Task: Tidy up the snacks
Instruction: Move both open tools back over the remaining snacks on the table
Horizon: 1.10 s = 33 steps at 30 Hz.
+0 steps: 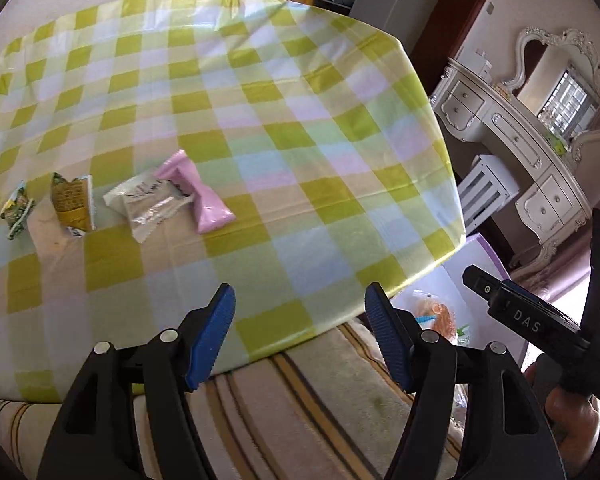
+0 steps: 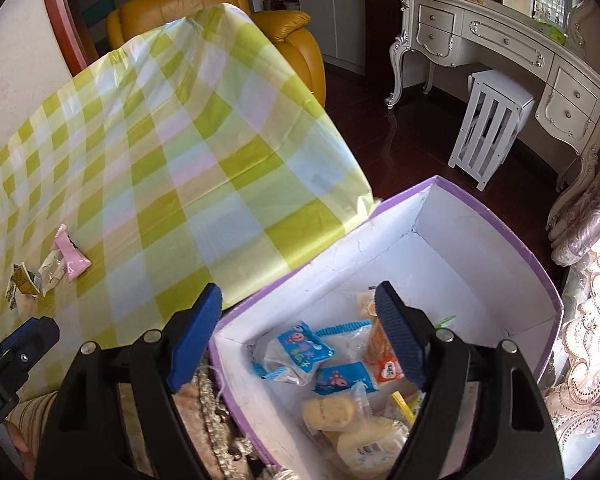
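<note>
Several snack packets lie in a row on the green checked tablecloth (image 1: 260,92): a pink packet (image 1: 204,196), a clear silver packet (image 1: 152,200), a yellow-green packet (image 1: 73,204) and a small green packet (image 1: 17,210). My left gripper (image 1: 300,336) is open and empty, above the table's near edge, well short of the packets. My right gripper (image 2: 300,340) is open and empty, above a purple-rimmed white box (image 2: 480,240) that holds several snacks, among them a blue packet (image 2: 304,346) and yellow cakes (image 2: 330,412). The packets on the table also show in the right wrist view, with the pink packet (image 2: 74,258) nearest.
The box stands to the right of the table, beside its edge, and shows in the left wrist view (image 1: 456,280). A striped cushion (image 1: 300,408) lies below the table edge. A white dresser (image 2: 500,48), a white stool (image 2: 488,124) and a yellow armchair (image 2: 220,12) stand beyond.
</note>
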### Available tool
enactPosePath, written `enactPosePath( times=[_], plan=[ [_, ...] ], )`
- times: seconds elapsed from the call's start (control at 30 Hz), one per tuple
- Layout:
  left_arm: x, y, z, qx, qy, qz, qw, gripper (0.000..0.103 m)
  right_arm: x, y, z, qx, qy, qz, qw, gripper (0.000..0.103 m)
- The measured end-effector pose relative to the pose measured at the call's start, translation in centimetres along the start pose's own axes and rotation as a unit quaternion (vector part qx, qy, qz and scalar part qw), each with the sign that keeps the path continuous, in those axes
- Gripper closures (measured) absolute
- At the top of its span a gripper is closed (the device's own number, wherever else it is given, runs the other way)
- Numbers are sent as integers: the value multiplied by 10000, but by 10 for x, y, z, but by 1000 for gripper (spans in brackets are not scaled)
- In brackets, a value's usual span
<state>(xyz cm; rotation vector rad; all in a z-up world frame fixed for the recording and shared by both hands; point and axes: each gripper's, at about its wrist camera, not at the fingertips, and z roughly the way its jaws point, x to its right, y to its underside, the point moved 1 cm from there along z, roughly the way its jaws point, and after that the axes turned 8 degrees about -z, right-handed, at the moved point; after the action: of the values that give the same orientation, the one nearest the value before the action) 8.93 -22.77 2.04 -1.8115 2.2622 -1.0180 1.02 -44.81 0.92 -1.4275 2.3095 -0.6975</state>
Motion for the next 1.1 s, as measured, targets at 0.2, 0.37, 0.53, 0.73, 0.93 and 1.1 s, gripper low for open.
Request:
enactPosePath(
  times=[0.2,0.37,0.53,0.73,0.93,1.1],
  plan=[
    [-69,-18,-35,784,-704,-529,9930,38,-66,-14,12,63,-393,-648,9971,24],
    [-119,-27,-53,1125,-1069,-986,9829,38,-106,-25,16,225,-622,-987,9929,24],
    [-159,-32,-63,1279,-1235,-1419,9738,38,-137,-33,20,435,-722,-1254,9885,24],
    [-201,-34,-70,1384,-1385,-1892,9622,38,-165,-38,32,434,-783,-1555,9838,24],
    [-232,-44,-60,1297,-1409,-2167,9573,38,-187,-42,42,399,-918,-1793,9787,24],
    [-251,-60,-40,1108,-1282,-2452,9546,38,-202,-49,53,366,-1039,-1841,9767,24]
  ],
)
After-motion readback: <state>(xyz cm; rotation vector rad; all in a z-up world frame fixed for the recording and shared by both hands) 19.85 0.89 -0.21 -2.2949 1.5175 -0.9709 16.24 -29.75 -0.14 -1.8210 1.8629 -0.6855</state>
